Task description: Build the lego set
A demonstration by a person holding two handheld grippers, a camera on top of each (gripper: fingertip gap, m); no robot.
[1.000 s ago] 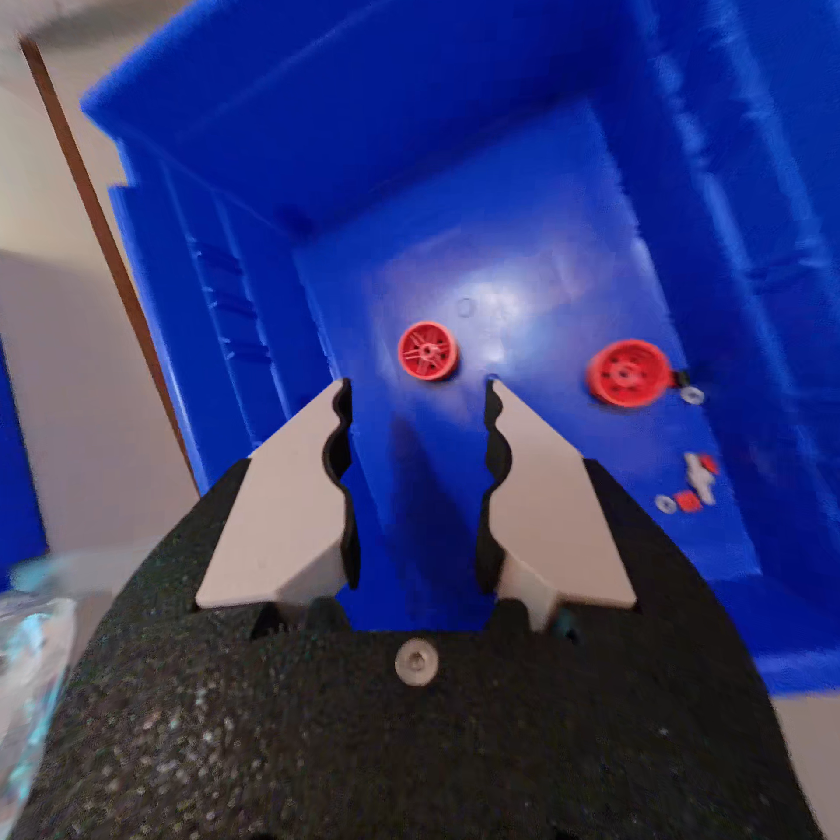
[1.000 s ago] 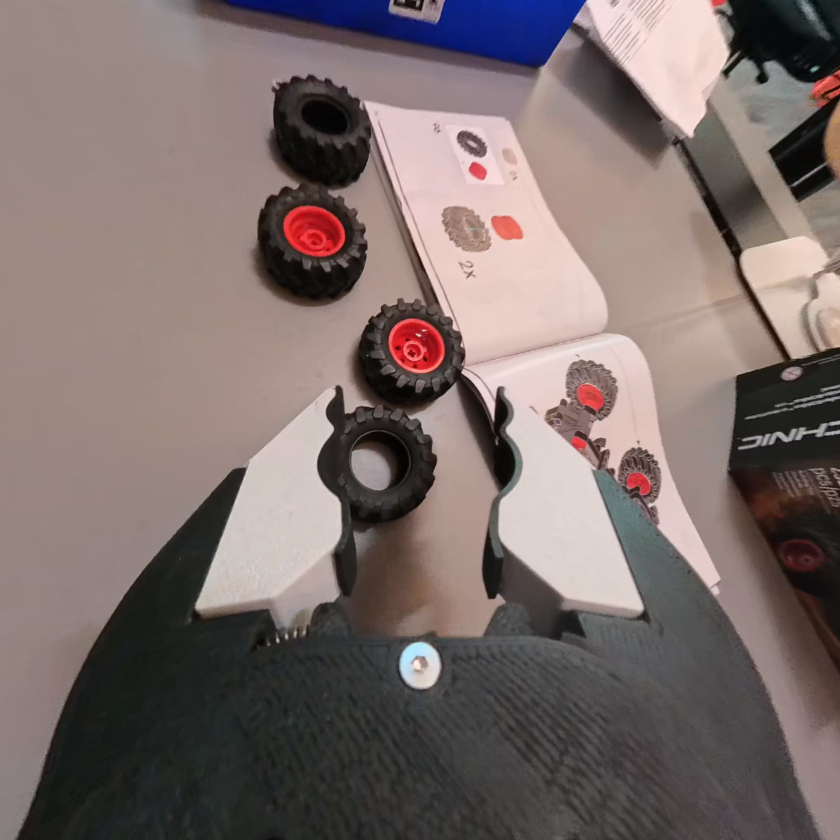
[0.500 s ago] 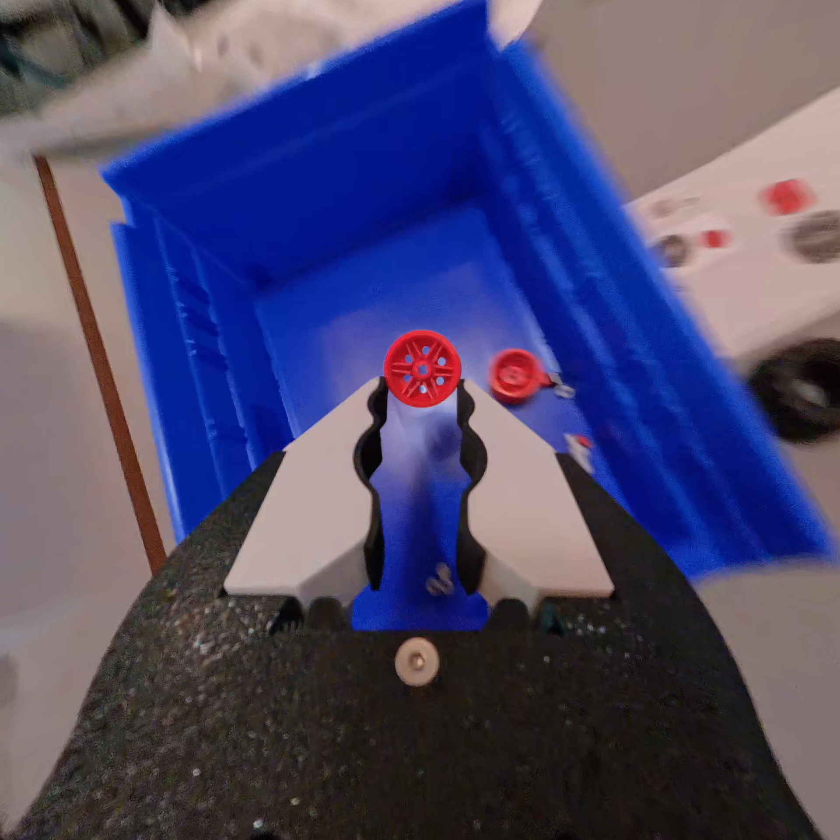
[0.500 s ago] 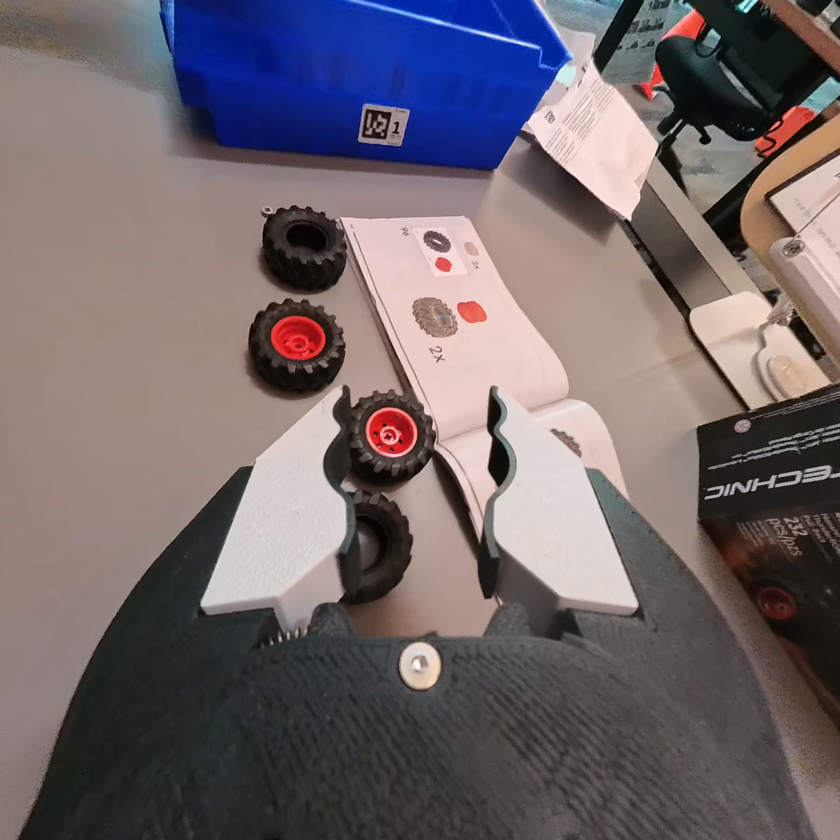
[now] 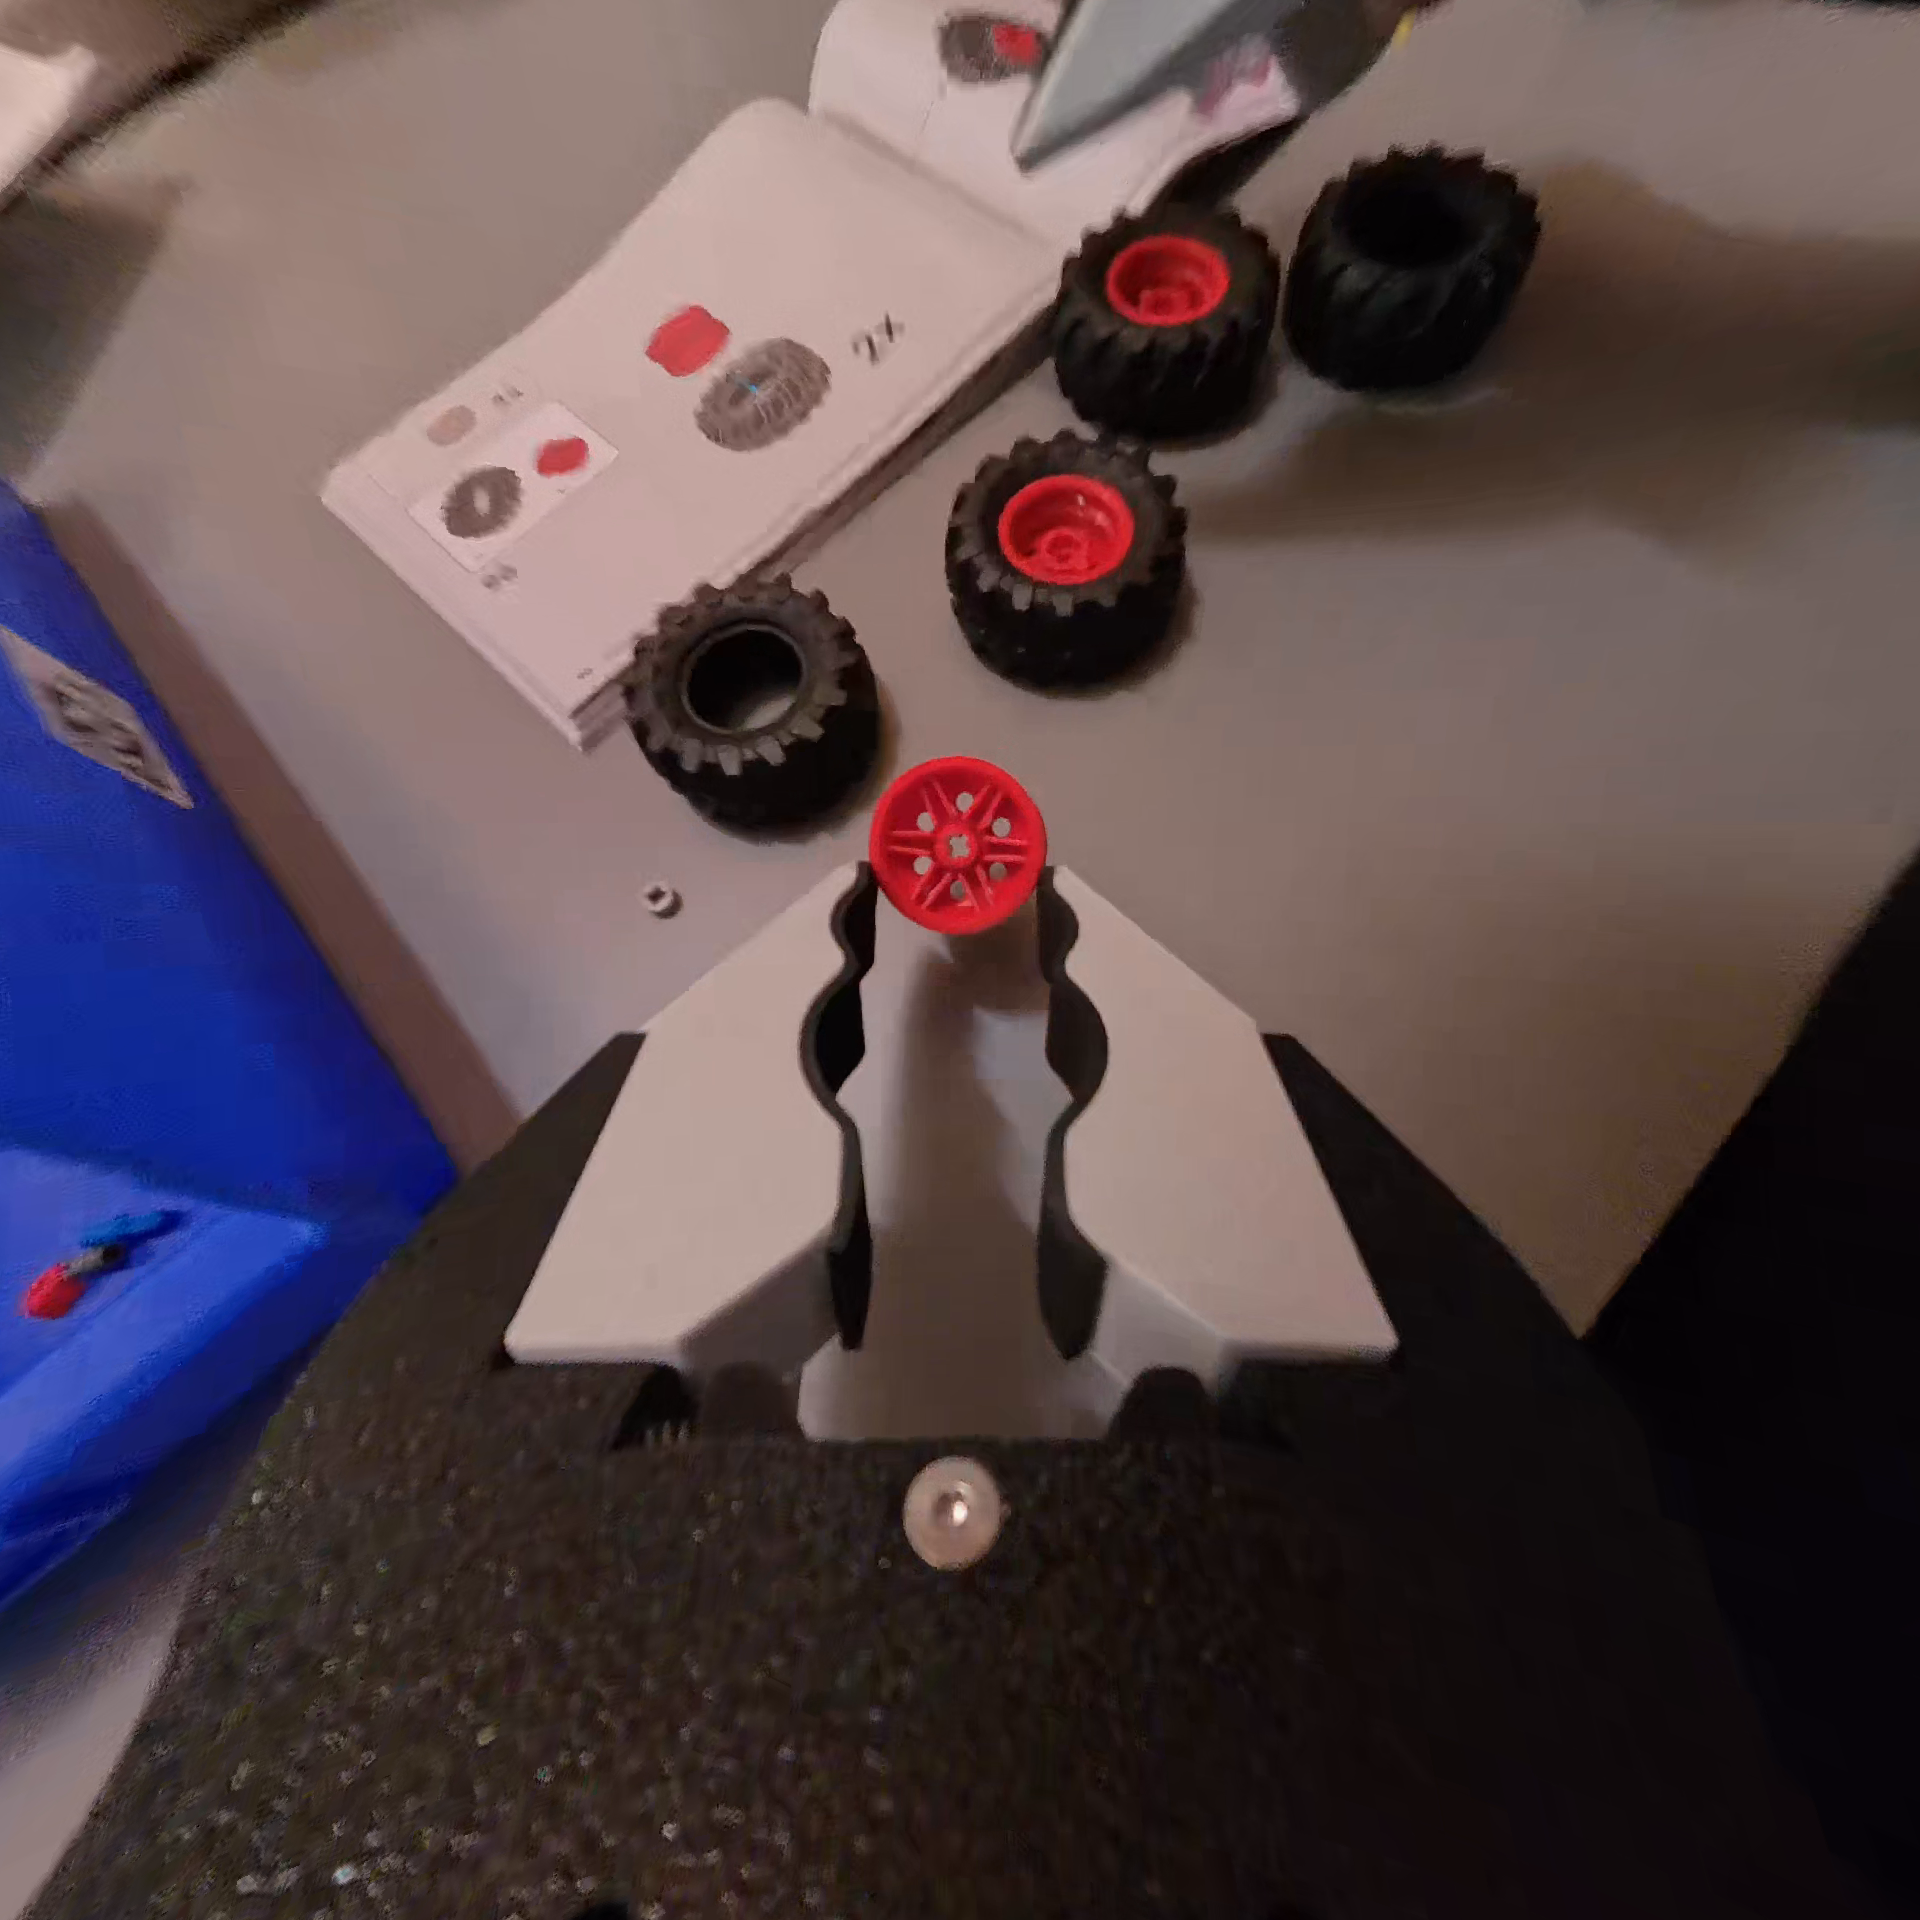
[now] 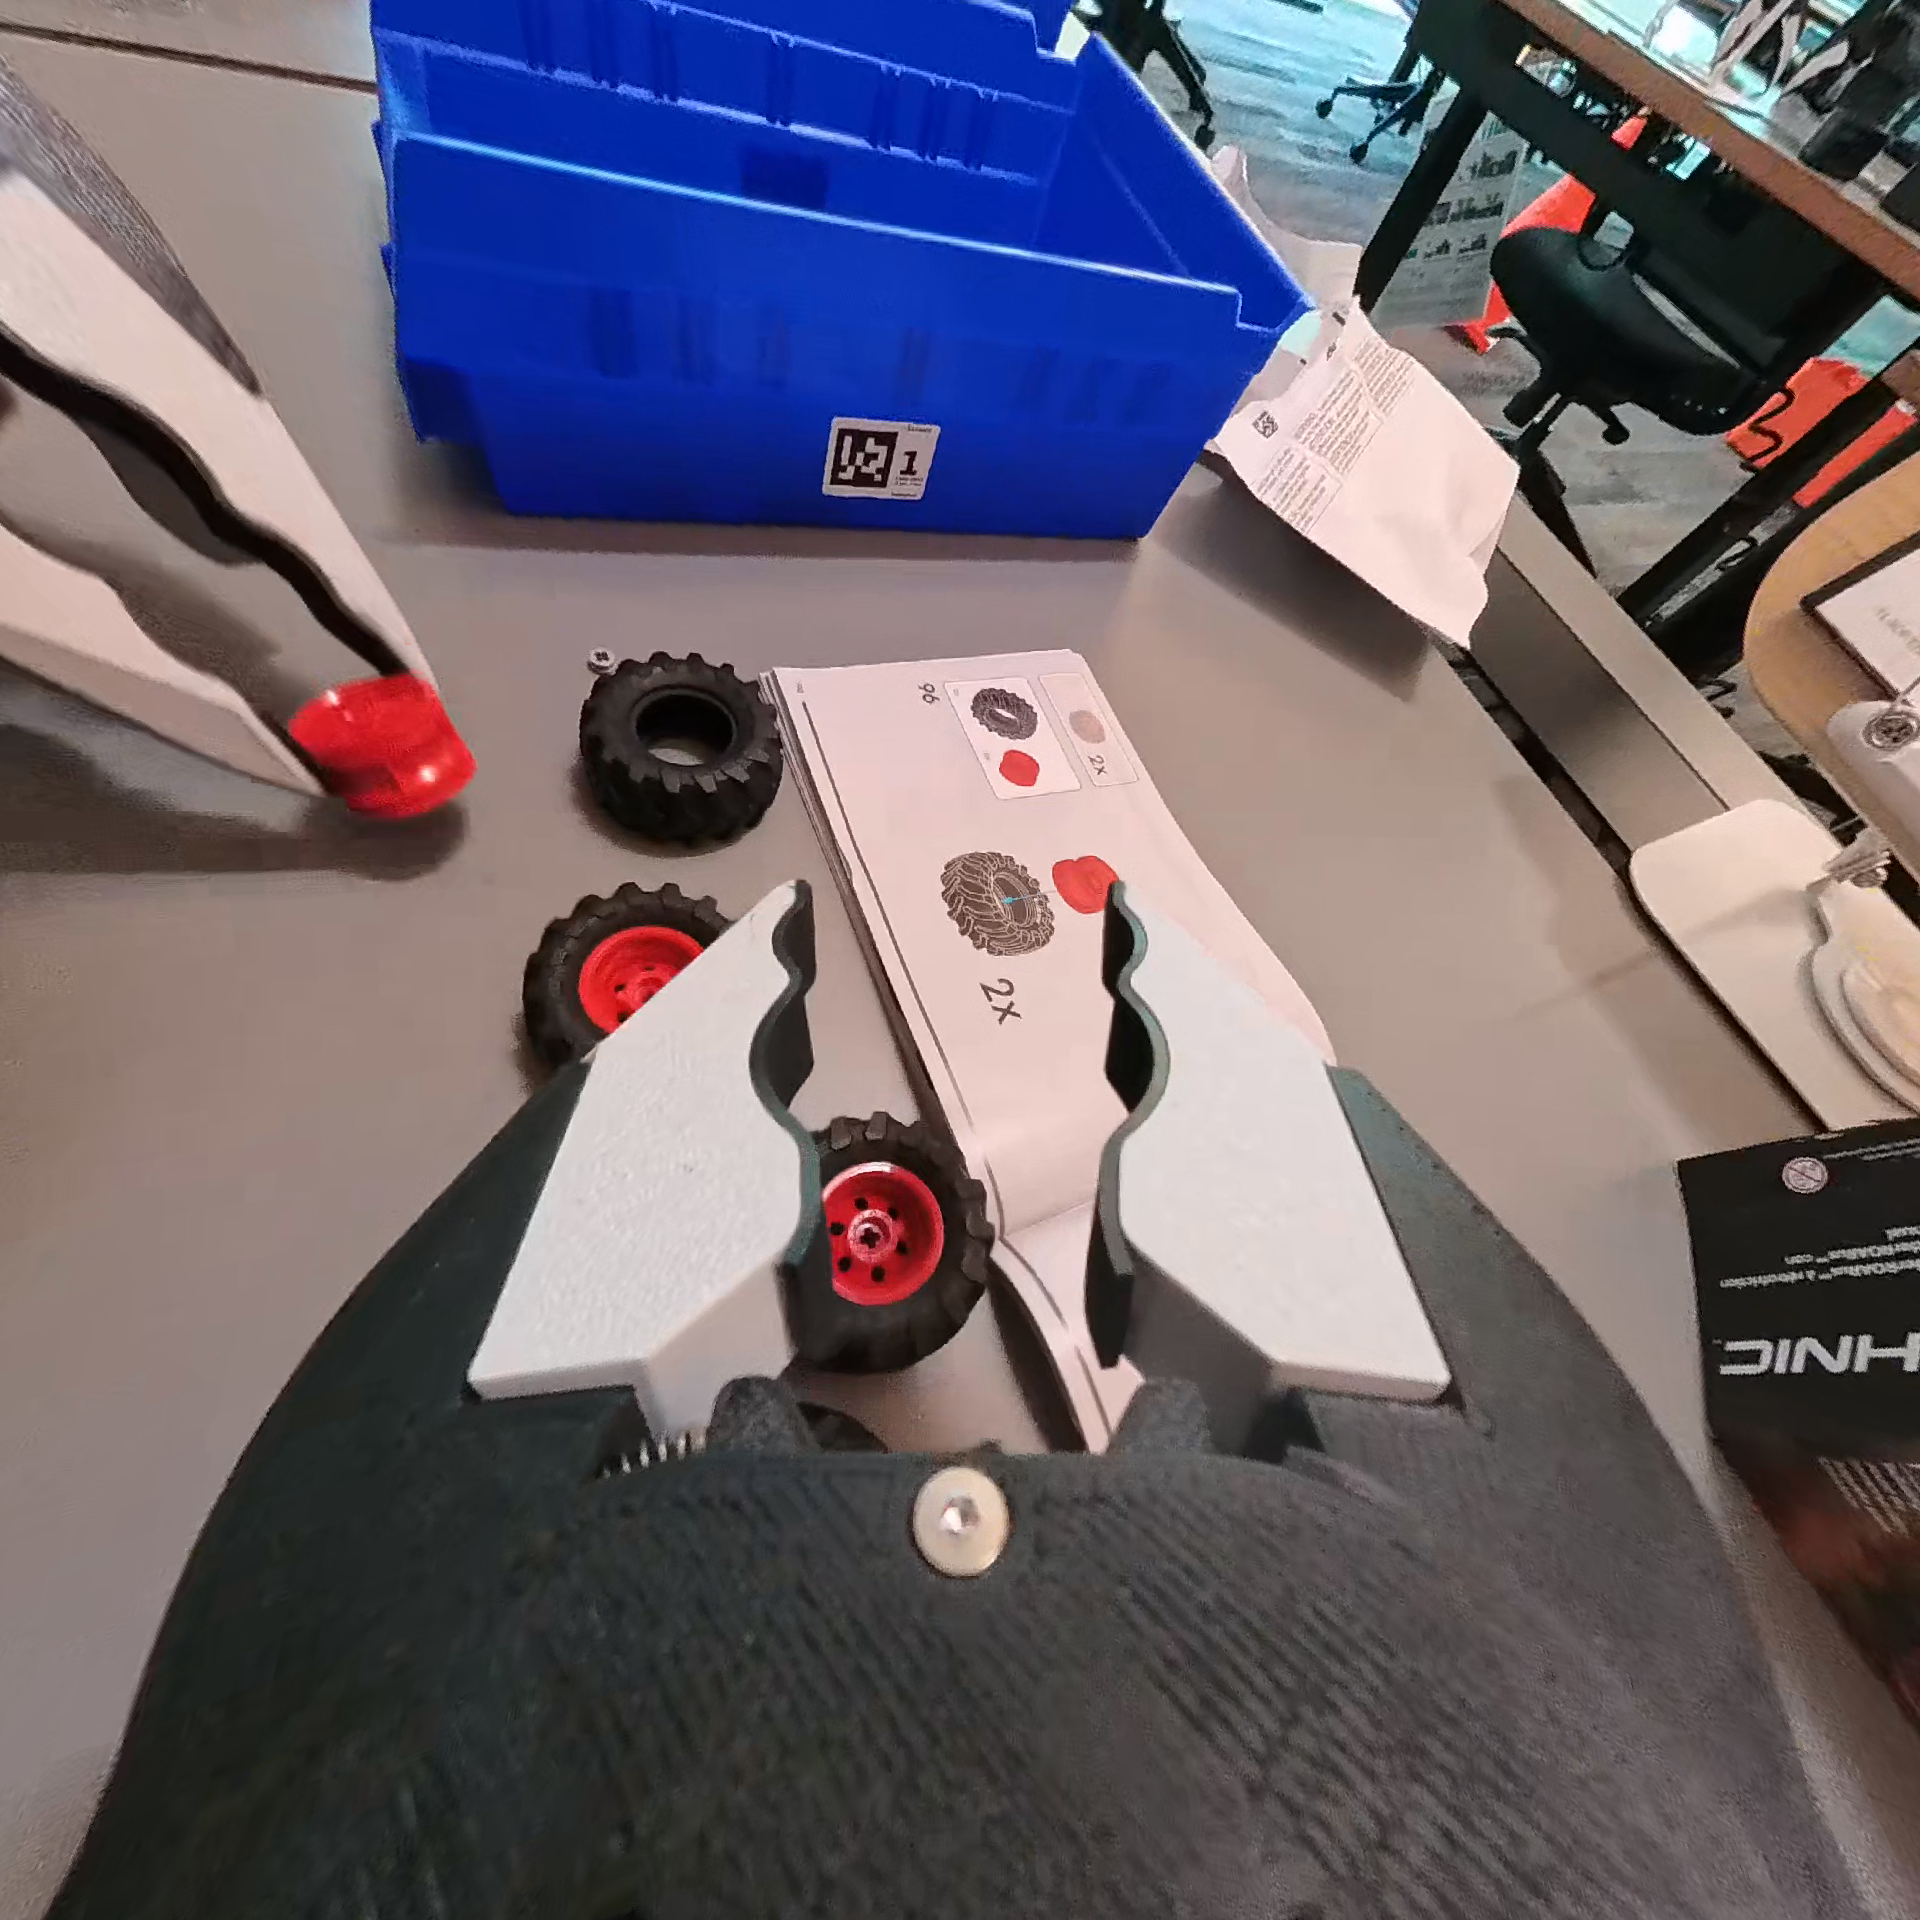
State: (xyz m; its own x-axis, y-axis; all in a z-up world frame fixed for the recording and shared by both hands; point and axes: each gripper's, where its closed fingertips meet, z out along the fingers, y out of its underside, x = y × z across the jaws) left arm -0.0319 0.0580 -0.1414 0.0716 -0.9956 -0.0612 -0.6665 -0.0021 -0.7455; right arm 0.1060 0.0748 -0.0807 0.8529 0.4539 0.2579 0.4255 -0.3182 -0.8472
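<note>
My left gripper (image 5: 956,883) is shut on a red wheel hub (image 5: 956,844), held just above the grey table beside an empty black tyre (image 5: 750,707). It also shows at the left of the right wrist view (image 6: 353,717) with the hub (image 6: 379,743), near that tyre (image 6: 675,743). Two tyres with red hubs fitted (image 5: 1065,556) (image 5: 1164,312) and a second empty tyre (image 5: 1408,275) lie beyond. My right gripper (image 6: 956,904) is open and empty. One fitted wheel (image 6: 888,1236) lies on the table between its fingers, another (image 6: 623,977) to the left.
An open instruction booklet (image 6: 987,831) lies right of the tyres. A blue bin (image 6: 810,312) stands at the back of the table. A black box (image 6: 1808,1299) and a folded paper (image 6: 1371,468) are on the right. A small grey piece (image 5: 660,899) lies by the near tyre.
My left gripper shut on the red hub inside the blue bin, lifted it out and carried it over to the tyres. My right gripper drew back from the tyres, still open.
</note>
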